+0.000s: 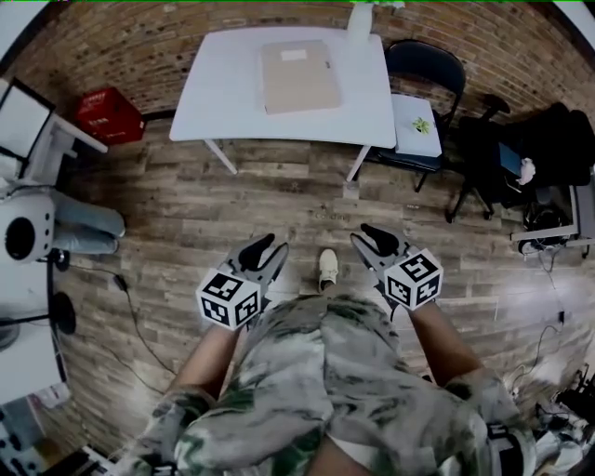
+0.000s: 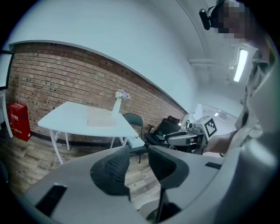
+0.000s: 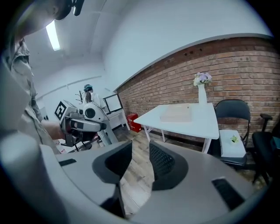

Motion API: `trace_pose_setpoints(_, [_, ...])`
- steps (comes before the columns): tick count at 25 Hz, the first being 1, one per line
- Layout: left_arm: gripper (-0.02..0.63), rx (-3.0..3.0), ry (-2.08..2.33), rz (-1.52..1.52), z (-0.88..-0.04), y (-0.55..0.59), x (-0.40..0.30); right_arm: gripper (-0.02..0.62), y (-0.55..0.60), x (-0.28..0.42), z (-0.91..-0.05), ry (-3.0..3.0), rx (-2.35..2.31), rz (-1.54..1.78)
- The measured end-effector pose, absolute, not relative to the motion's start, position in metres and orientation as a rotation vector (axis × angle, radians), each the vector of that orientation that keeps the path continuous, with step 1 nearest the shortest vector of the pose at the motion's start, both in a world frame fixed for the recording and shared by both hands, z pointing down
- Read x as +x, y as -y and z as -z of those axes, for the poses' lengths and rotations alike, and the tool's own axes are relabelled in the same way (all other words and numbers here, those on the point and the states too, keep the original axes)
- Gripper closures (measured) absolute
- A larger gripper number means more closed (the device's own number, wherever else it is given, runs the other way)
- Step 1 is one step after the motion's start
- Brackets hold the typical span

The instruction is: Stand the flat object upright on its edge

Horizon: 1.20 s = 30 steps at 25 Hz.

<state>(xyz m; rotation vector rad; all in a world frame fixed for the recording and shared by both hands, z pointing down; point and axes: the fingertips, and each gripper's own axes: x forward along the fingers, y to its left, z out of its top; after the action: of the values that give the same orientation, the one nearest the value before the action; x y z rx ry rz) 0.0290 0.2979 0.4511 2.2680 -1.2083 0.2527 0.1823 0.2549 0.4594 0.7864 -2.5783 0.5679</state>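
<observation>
Your left gripper [image 2: 139, 164] has its jaws standing apart, with only floorboards showing between them. Your right gripper [image 3: 141, 162] is the same: parted, with nothing in the gap. You hold both low in front of your body, over the wooden floor [image 1: 279, 200] and well apart from the white table [image 1: 200, 107]. The flat object [image 1: 297, 76], a tan slab, lies flat on the tabletop near the vase [image 1: 359, 23]. Nothing looks done yet: the approach, the grip and the tipping onto an edge are all left.
</observation>
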Motion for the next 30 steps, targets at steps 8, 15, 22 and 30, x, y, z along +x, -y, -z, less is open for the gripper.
trace_pose_setpoints(8, [0.480, 2.211, 1.285, -0.272, -0.444, -0.186, 0.053, 0.449, -0.136, 0.211, -0.473, 2.586, 0.700, -0.636])
trace_pose_setpoints(15, [0.480, 2.150, 1.336, -0.270, -0.455, -0.120, 0.058, 0.446, -0.055, 0.224, -0.487, 2.592, 0.676, -0.648])
trace_pose_setpoints(22, [0.477, 2.124, 1.353, -0.257, -0.465, -0.058, 0.034, 0.436, 0.007, 0.212, -0.497, 2.577, 0.662, -0.697])
trace_pose_setpoints(30, [0.466, 2.124, 1.317, -0.246, -0.486, 0.045, -0.024, 0.430, 0.100, 0.177, -0.513, 2.519, 0.706, -0.751])
